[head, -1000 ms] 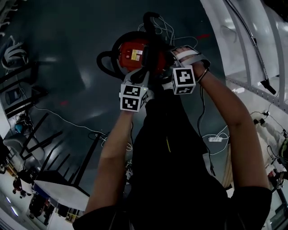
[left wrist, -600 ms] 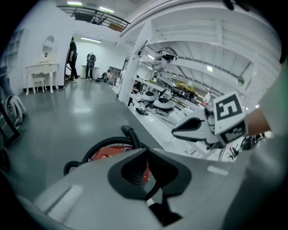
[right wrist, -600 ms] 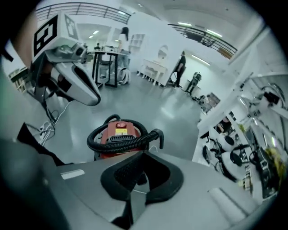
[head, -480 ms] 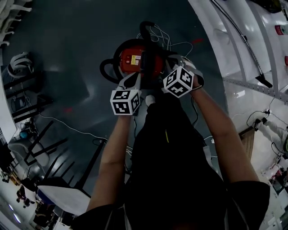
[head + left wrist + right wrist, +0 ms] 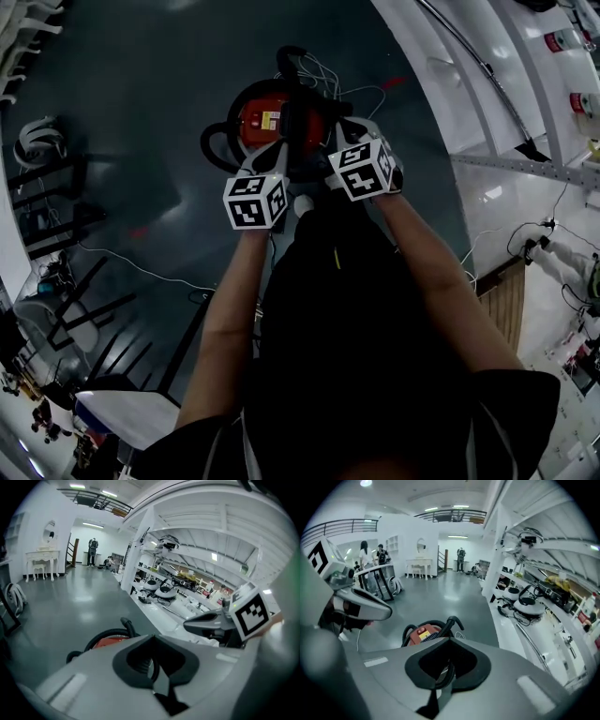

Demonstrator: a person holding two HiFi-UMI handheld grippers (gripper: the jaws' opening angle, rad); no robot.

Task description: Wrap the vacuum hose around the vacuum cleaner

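The red vacuum cleaner (image 5: 267,120) sits on the dark floor (image 5: 141,103). The black vacuum hose (image 5: 441,628) bulges in a loop off the side of it that lies left in the head view, arches past its far end, and rises from its top toward the person. Both tools hold that rising stretch just above the vacuum cleaner. The left hand-held gripper (image 5: 153,638) has its jaws brought together, with ribbed hose showing in the padded notch between them. The right hand-held gripper (image 5: 449,639) is closed the same way, close beside the left. The hose looks light, corrugated and springy, so it should bend easily but will probably try to uncoil once tension drops. The ribs should keep it from sliding through the pads. The ribbed run looks like the best place to hold it, with the two grips spread a little apart so one can anchor while the other lays a turn. The vacuum cleaner is the heavy part, but it may roll or swivel if the hose is pulled hard. The white cables (image 5: 326,73) just behind the vacuum cleaner could snag a loop.
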